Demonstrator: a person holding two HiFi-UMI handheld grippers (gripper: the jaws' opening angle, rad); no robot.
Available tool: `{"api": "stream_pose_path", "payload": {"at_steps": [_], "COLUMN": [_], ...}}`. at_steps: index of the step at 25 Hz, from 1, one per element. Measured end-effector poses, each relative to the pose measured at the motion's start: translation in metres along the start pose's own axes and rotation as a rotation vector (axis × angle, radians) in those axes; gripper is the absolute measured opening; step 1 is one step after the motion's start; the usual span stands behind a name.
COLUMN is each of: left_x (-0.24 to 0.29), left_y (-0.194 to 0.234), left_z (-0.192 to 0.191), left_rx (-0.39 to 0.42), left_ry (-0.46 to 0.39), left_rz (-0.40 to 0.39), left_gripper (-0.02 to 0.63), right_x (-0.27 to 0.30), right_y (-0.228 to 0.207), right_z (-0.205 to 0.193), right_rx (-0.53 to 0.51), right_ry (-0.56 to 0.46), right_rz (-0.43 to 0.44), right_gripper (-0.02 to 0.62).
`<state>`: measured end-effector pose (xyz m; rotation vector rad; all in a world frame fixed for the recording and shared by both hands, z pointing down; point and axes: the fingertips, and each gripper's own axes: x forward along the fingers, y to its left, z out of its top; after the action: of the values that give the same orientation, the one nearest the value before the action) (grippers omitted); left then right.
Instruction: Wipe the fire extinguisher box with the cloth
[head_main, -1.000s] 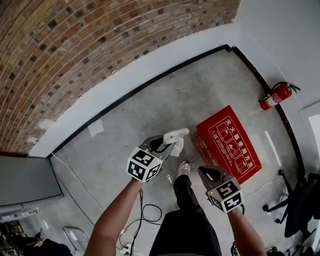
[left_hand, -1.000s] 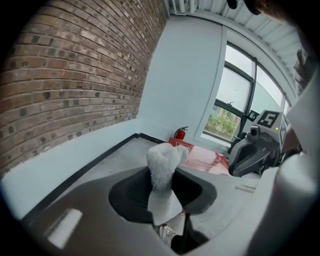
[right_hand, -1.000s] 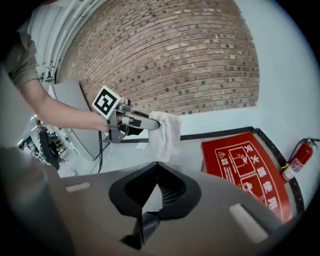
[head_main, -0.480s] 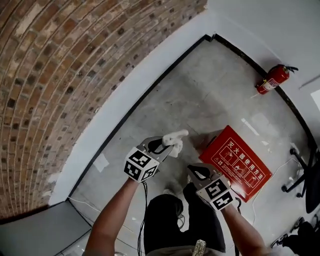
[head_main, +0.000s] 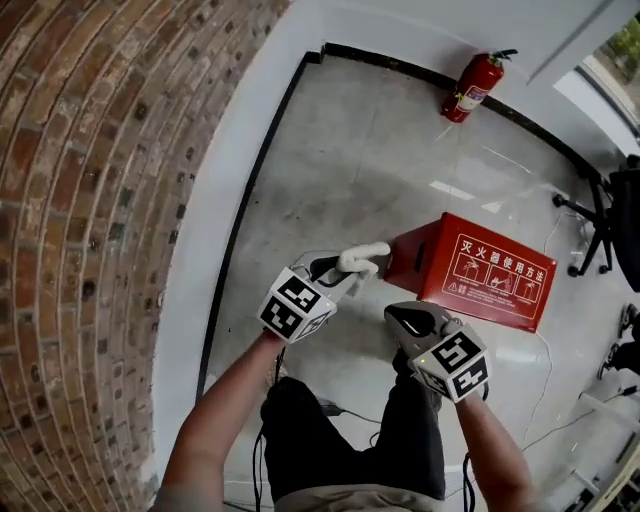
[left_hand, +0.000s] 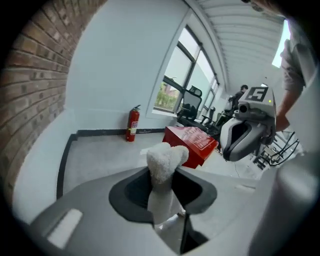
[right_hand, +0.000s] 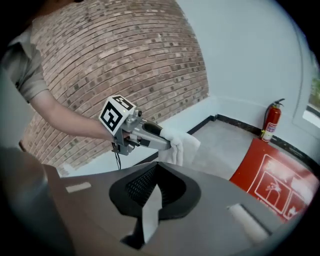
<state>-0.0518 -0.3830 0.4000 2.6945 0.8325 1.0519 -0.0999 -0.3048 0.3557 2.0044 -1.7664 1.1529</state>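
Left tool (head_main: 338, 270): clamped on white cloth (left_hand: 162, 160).
Right tool (right_hand: 155, 192): shut, empty.
Left gripper view only: window (left_hand: 180, 82) beyond red box (left_hand: 195, 142).

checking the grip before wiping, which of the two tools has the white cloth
The left tool, shut on the fluffy white cloth; the right tool is shut and empty.

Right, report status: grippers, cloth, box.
Left gripper shut on white cloth. Right gripper shut, empty. Fire extinguisher box on floor, not yet touched. Nothing in the way.
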Motion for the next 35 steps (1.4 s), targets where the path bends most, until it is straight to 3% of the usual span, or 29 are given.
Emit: {"api": "stream_pose_path", "payload": {"at_steps": [5,8,13,16,20,26,35], "left_x": [0.012,0.026,0.062,0.085,0.109,0.151,0.191], "left_y": [-0.009,-0.03,-0.072,-0.092,-0.097,-0.087,-0.038], "left_z": [0.003,-0.001,-0.033,-0.042,-0.044,-0.031,0.031], "left_rx": [0.105,0.177,0.318,0.434,0.547,0.548,0.562], "left_ry": [-0.029,-0.037,0.001,-0.038,-0.114,-0.219,-0.35], "left_rz": [-0.155,-0.255,-0.424,-0.501,-0.526,-0.521,-0.386], "left_gripper": [0.106,0.106,0.106,0.106,0.106,0.106,0.106], "right_x": [0.004,0.014,0.043,0.058,0.087,0.112,0.129], "right_y": [0.015,0.02,0.013,0.002,-0.016,-0.059,-0.076], "right_z": [-0.023,-0.052,-0.108,-0.142,-0.173,-0.181,-0.185], "right_rx": [0.125,0.149,0.188,0.217,0.202,0.188,0.093], "right_ry": [-0.038,-0.017,0.011,0.008,0.012,-0.066,-0.12], "right_rz": [-0.184,-0.255,-0.305,-0.319,-0.347,-0.403,-0.422], "right_gripper": [0.025,0.025,0.025,0.025,0.025,0.025,0.025]}}
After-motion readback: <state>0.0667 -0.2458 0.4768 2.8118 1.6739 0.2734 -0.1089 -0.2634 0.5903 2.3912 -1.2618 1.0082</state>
